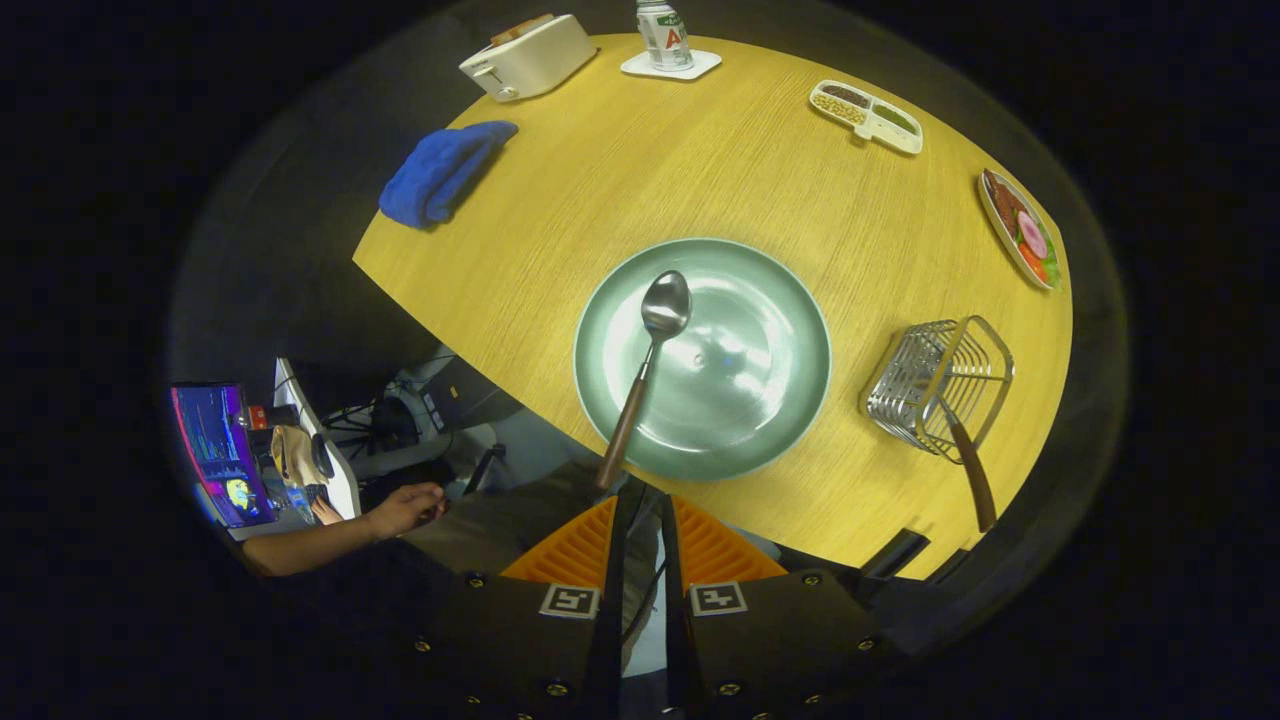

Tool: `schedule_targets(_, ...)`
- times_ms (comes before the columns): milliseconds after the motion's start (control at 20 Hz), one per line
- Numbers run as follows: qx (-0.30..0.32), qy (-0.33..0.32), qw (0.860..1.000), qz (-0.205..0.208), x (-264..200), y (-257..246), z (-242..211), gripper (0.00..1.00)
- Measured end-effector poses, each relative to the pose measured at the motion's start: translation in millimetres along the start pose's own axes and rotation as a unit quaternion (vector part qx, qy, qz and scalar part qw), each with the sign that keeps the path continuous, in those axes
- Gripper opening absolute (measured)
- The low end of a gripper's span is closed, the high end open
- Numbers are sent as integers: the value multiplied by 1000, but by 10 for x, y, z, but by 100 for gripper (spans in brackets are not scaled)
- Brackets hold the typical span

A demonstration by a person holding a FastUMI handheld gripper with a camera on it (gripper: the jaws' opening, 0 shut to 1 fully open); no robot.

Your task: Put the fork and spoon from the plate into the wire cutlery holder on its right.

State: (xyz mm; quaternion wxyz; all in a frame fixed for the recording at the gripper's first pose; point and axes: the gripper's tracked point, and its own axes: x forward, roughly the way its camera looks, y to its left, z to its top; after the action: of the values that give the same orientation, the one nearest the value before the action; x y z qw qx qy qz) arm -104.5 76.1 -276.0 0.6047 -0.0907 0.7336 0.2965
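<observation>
A spoon (650, 350) with a brown handle lies on the round green plate (770, 300), its bowl near the plate's middle. Its handle runs back over the near rim and ends just ahead of my left fingertip. The gripper (641, 500) hovers high over the table's near edge, its fingers drawn close together with a thin slit and nothing between them. To the right of the plate stands the wire cutlery holder (925, 375). The fork's brown handle (972, 475) sticks out of it toward me; its head is hidden among the wires.
On the wooden table's far side are a blue cloth (440, 170), a white toaster (528, 55), a bottle on a coaster (665, 35), a divided snack tray (866, 115) and a dish of food (1020, 228). A person's hand (405, 508) and a screen (215, 450) are below left.
</observation>
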Motion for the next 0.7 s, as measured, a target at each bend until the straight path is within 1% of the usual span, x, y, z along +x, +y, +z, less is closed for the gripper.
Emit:
schedule_targets(350, 41, 9, 999, 16, 463, 142, 123, 19)
schedule_targets(550, 53, 21, 998, 2, 717, 102, 153, 19)
schedule_targets(700, 60, 32, 998, 6, 845, 103, 157, 24)
